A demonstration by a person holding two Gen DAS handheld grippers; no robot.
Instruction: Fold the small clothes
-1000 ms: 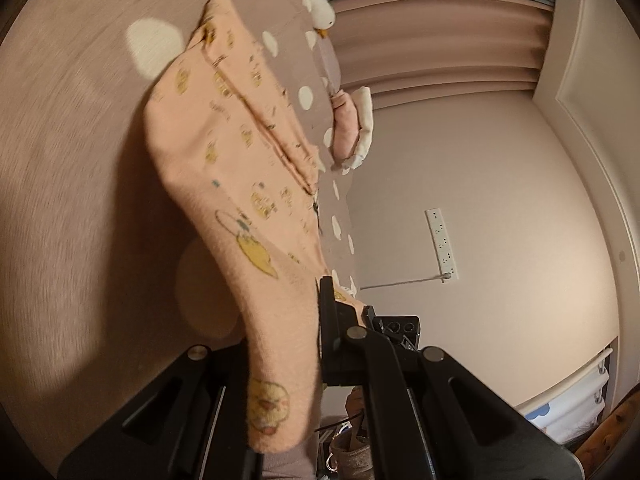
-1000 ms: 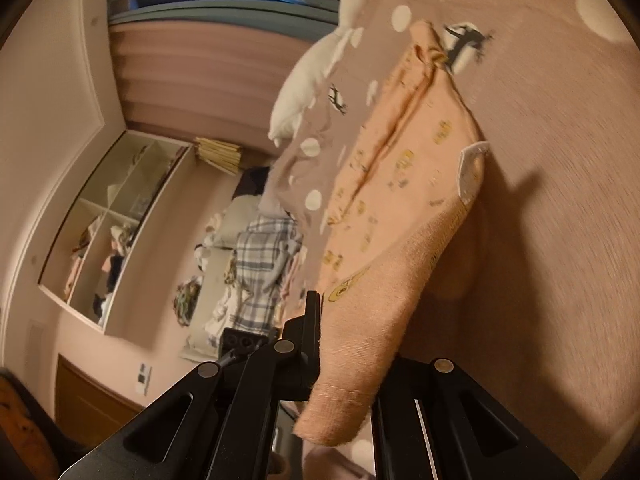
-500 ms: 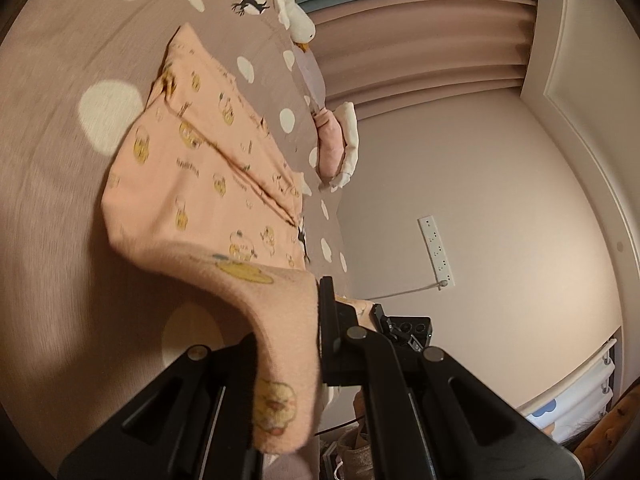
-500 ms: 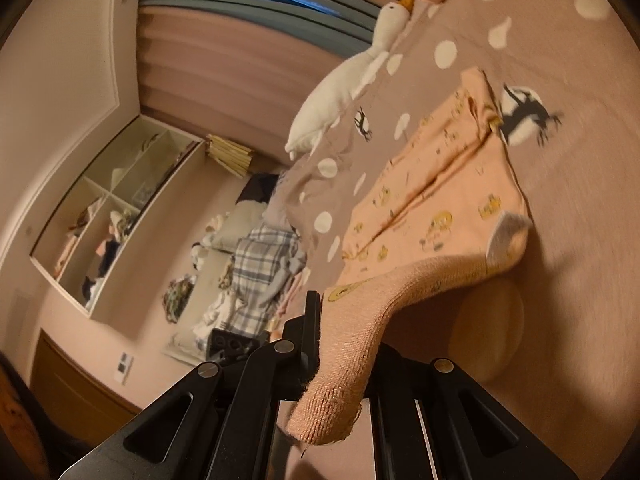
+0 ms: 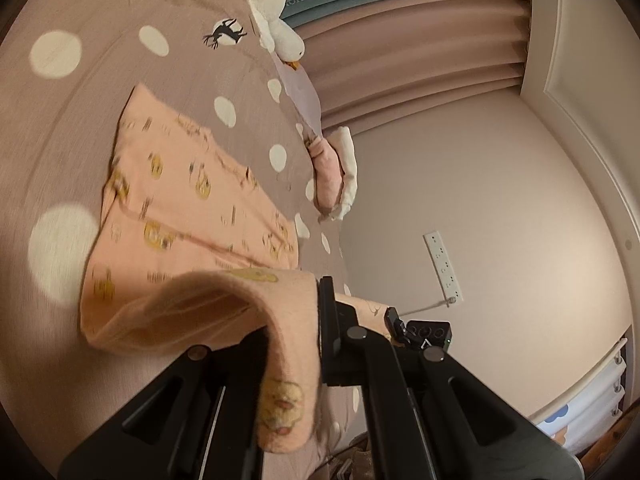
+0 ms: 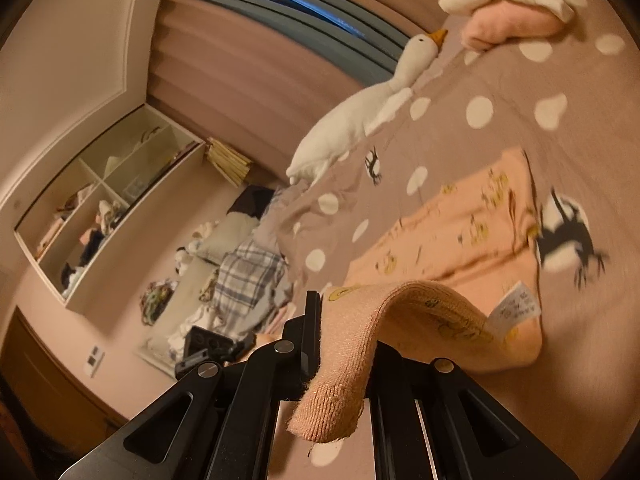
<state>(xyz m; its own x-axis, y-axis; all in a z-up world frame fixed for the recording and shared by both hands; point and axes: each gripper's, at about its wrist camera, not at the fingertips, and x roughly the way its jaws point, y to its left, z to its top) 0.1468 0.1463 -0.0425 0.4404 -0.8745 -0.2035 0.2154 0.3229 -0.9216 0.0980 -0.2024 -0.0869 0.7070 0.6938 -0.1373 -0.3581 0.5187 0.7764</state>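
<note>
Change: peach garment (image 5: 188,200) now lies flatter, both held corners lifted higher.
Left tongs (image 5: 308,320): closed on garment.
Right tongs (image 6: 340,320): closed on garment.
Bed (image 6: 520,128): brown dotted cover.

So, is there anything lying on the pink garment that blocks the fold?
Nothing visible does. Both the left gripper and right gripper are shut on the pink garment, and its flat part is bare; the goose toy lies apart.

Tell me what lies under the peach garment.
The peach garment lies on the dotted brown bedcover, its near edge lifted by both grippers. Whatever the cloth covers is hidden.
</note>
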